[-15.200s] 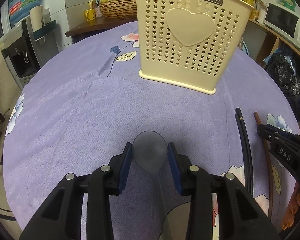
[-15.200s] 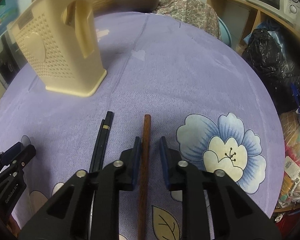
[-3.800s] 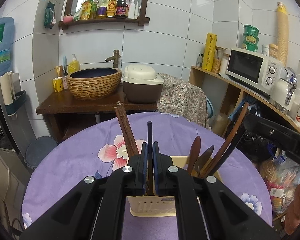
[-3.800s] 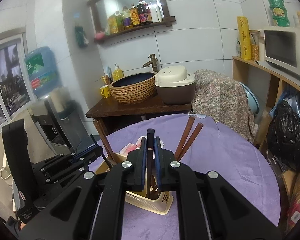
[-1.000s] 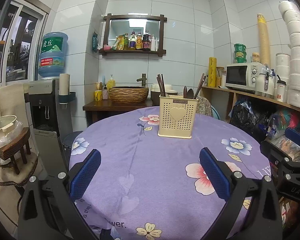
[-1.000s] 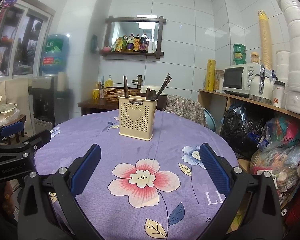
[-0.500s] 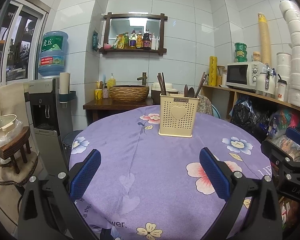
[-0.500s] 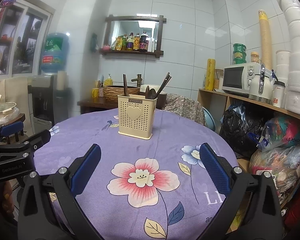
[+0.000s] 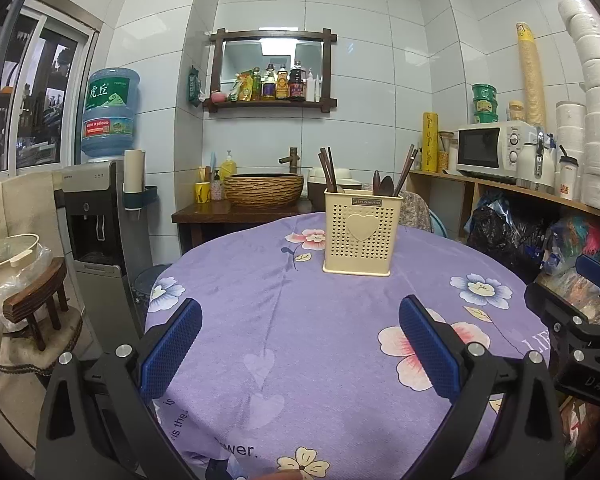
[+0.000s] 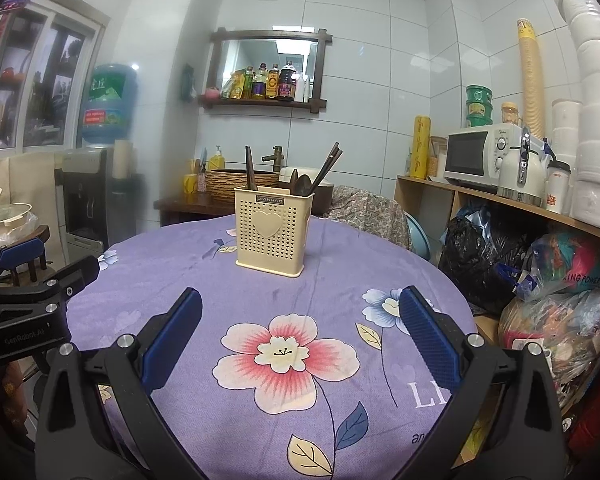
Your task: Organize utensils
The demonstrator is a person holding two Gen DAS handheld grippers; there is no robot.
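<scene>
- several utensils stand in the cream holder (image 9: pixel 358 240): dark chopsticks (image 9: pixel 326 172) lean out at its left end, two spoons (image 9: pixel 382 186) sit near the middle, more chopsticks (image 9: pixel 405 172) slant out at the right. the holder is upright past the middle of the round purple tablecloth (image 9: pixel 300 320).
- nothing loose shows on the cloth, so i judge the sorting done; the risk now is undoing it.
- those long sticks lean well over the rim, and the holder looks light and narrow. a bump to a stick top could tip it or flick one out.
- my left gripper (image 9: pixel 300 348) is spread wide and holds nothing, low at the near edge, well apart from the holder.
- my right gripper (image 10: pixel 300 344) is likewise wide and bare, just beside the left one; swinging them together could knock their frames.
</scene>
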